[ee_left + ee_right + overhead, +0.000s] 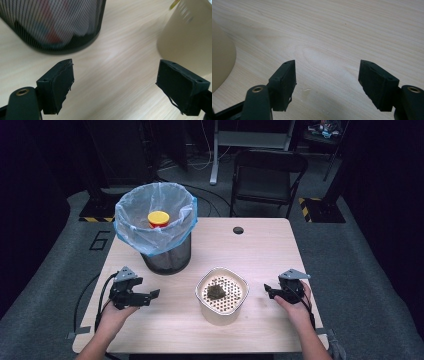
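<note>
While both pairs of fingers are standing wide apart and holding nothing, we are resting the left gripper [134, 292] and the right gripper [285, 290] on the surface [260, 245], one on each side of the cream strainer bowl [222, 295]. A dark clump of residue [216, 291] is still lying on its perforated insert. Beyond the left gripper, the lined mesh bin [156, 227] is already holding a yellow-lidded container [158, 218]. We are judging the emptying of the bowl as not yet begun.
</note>
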Available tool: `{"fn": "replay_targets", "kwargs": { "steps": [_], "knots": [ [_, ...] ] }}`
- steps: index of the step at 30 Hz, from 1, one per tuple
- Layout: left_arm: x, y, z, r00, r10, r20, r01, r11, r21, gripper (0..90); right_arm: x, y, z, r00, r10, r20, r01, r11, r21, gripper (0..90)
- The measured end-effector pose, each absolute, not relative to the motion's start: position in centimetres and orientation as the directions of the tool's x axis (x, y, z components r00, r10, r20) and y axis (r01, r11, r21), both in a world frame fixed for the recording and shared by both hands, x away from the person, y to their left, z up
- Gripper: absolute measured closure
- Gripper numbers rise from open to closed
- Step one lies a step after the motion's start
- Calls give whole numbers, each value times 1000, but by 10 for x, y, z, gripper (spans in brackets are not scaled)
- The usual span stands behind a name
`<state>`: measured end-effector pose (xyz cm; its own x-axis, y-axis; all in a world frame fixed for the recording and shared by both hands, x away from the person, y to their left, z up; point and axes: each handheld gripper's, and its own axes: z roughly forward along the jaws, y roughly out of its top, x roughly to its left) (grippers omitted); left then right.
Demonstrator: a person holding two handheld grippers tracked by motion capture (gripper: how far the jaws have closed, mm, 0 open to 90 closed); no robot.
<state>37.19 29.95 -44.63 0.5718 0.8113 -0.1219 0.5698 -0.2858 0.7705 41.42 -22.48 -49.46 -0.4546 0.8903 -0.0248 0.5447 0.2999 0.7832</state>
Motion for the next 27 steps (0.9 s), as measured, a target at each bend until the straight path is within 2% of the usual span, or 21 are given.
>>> {"fn": "replay_targets", "kwargs": {
  "steps": [7, 15, 27],
  "knots": [
    [371, 316, -475, 535, 838, -102, 587, -283, 759, 135, 414, -226, -495, -456, 889, -29, 545, 305, 781, 300],
    [374, 339, -512, 459, 877, -142, 632, -210, 746, 133, 415, -225, -498, -468, 883, -34, 549, 321, 772, 300],
    [378, 363, -526, 362, 925, -112, 646, -162, 746, 128, 418, -226, -504, -466, 883, -57, 543, 336, 770, 292]
  ]
}}
